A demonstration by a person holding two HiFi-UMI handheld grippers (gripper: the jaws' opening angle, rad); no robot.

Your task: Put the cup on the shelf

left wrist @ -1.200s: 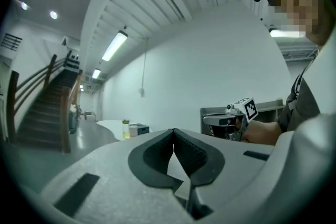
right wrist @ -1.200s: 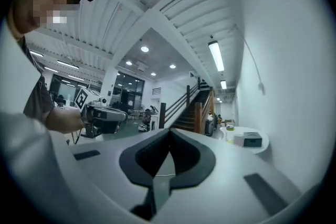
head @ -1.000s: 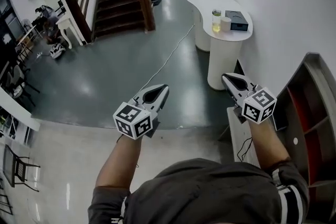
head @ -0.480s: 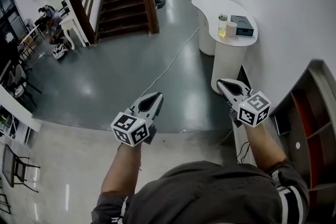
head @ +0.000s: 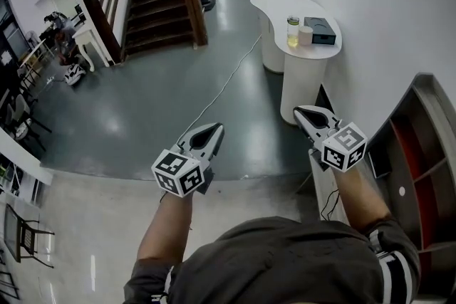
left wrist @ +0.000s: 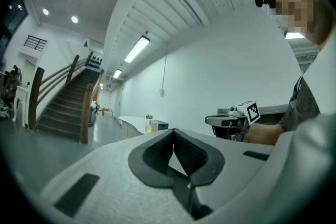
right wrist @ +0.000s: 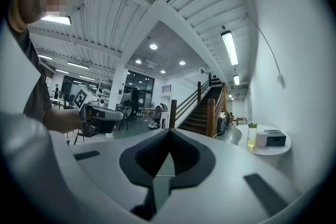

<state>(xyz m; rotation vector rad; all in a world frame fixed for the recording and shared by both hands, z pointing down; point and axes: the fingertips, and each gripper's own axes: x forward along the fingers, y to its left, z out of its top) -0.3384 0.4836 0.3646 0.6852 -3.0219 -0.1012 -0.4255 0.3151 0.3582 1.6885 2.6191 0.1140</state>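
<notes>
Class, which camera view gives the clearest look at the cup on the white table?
Right gripper view: the cup stands side-on, unobstructed, between bottle and box. The head view shows it small, from above. The left gripper view barely shows it.

A small pale cup (head: 306, 35), apparently upright, stands well ahead of the right gripper (head: 299, 110); the shelf (head: 431, 92), grey-framed with reddish compartments, stands just to that gripper's right
</notes>
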